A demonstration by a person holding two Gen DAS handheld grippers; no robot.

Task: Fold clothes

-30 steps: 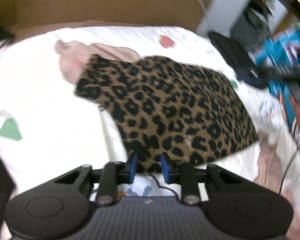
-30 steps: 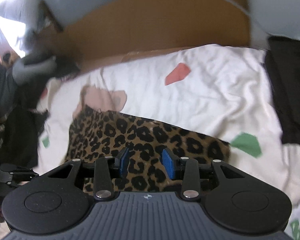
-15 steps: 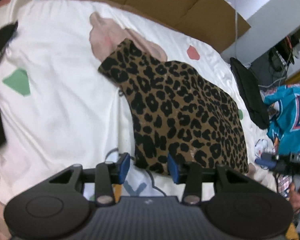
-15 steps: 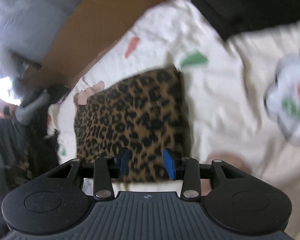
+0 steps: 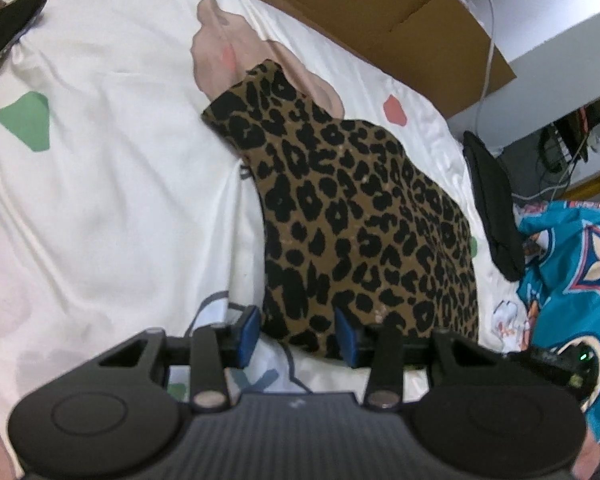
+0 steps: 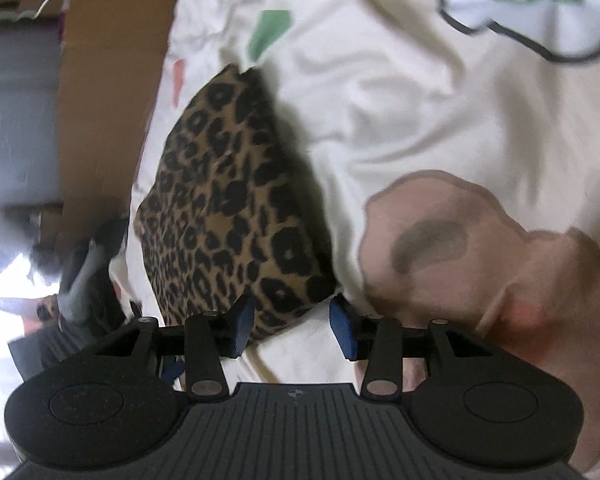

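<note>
A folded leopard-print garment [image 5: 364, 220] lies flat on the white printed bedsheet [image 5: 100, 200]. My left gripper [image 5: 300, 336] is at its near edge. The blue pads stand apart with the garment's near corner between them, not pinched. In the right wrist view the same garment [image 6: 228, 200] runs away from my right gripper [image 6: 292, 330]. Its jaws are opening slightly. The garment's corner lies between them by the left pad [image 6: 242, 326], and bare sheet shows before the right pad.
Brown cardboard [image 5: 380, 12] lines the far side of the bed. A black cloth [image 5: 492, 208] and a teal patterned cloth [image 5: 572, 280] lie to the right of the garment. Another dark cloth [image 5: 4, 28] is at the far left.
The left jaws, tight on the garment's edge a second ago, have widened and the garment lies flat. The right gripper has rolled and come down to the garment's corner.
</note>
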